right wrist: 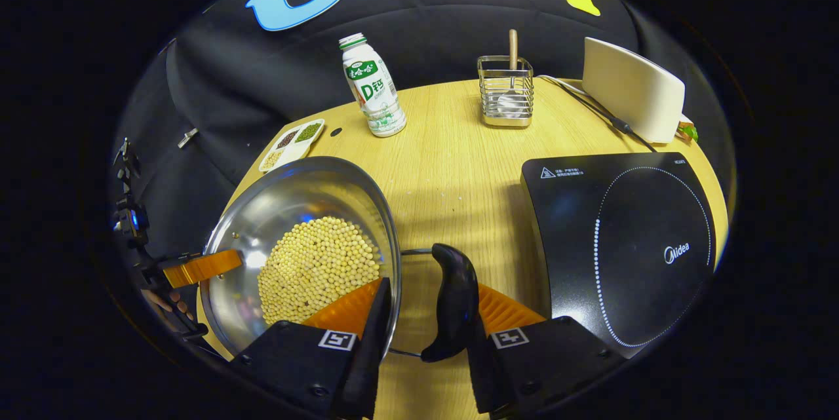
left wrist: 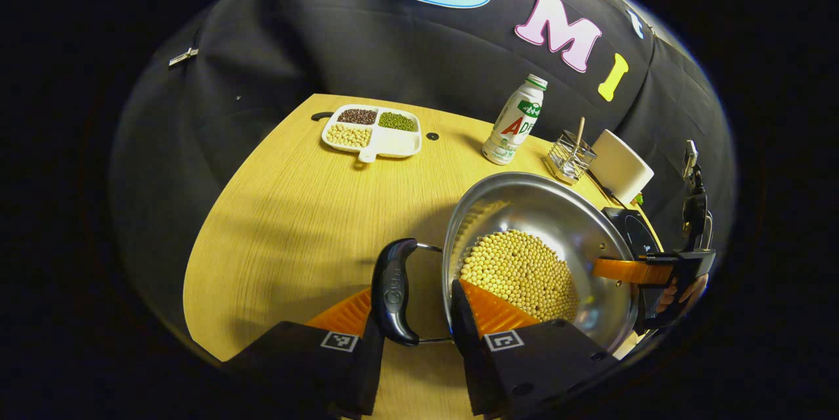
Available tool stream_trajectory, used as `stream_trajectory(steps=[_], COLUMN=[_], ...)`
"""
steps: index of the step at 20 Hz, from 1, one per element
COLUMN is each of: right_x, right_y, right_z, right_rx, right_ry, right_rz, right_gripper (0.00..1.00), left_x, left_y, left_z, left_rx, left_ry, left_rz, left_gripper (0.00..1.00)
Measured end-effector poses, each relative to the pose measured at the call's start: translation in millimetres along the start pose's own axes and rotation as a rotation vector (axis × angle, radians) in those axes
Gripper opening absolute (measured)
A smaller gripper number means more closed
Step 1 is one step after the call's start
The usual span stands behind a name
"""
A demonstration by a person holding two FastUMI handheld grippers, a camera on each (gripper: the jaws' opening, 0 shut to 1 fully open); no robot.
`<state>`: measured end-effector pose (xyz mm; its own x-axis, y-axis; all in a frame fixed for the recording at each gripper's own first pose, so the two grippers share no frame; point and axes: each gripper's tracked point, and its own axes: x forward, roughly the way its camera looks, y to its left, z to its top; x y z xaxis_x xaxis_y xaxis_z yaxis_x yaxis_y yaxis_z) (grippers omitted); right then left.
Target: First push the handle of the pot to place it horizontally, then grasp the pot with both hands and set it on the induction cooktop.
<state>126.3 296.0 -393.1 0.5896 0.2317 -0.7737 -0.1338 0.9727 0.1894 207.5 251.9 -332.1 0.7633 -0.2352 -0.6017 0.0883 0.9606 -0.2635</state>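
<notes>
**Pot gripped, not yet on cooktop**

We find the induction cooktop point(right wrist: 623, 249) bare at right. The pot point(right wrist: 308, 243) of beans hangs left of it. Left gripper point(left wrist: 419, 315) and right gripper point(right wrist: 426, 315) each straddle a side handle point(left wrist: 393, 292); whether they are clamped, we cannot tell. Placement remains.

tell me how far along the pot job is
Done, by the look of it: both black handles lie level, one at the left gripper, one at the right gripper. In hand: each gripper straddles a handle and the rim of the steel pot of soybeans; whether the fingers press yet is unclear. Left: the pot is not yet on the induction cooktop.
</notes>
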Motion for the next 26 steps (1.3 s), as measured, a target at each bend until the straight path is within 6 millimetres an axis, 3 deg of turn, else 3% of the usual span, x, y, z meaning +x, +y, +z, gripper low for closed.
stream_trajectory(steps=[5, 12, 18, 22, 26], right_x=[-26, -82, -125, -151, -164], right_y=[-4, -31, -79, -122, -160], right_z=[5, 24, 38, 57, 63], right_rx=[-0.021, -0.035, -0.033, -0.050, -0.026], right_ry=[0.000, -0.017, -0.019, -0.064, -0.056], right_rz=[0.011, 0.026, 0.032, 0.023, 0.022], right_gripper=[0.59, 0.59, 0.59, 0.59, 0.59], left_x=[-24, -64, -77, -71, -59], left_y=[-15, -68, -133, -183, -221], left_z=[0, 0, 6, 6, 12], left_rx=[-0.012, -0.039, -0.035, -0.038, -0.020], left_ry=[-0.013, -0.026, -0.070, -0.093, -0.116], left_rz=[0.026, 0.057, 0.061, 0.040, 0.047], left_gripper=[0.55, 0.55, 0.56, 0.55, 0.55])
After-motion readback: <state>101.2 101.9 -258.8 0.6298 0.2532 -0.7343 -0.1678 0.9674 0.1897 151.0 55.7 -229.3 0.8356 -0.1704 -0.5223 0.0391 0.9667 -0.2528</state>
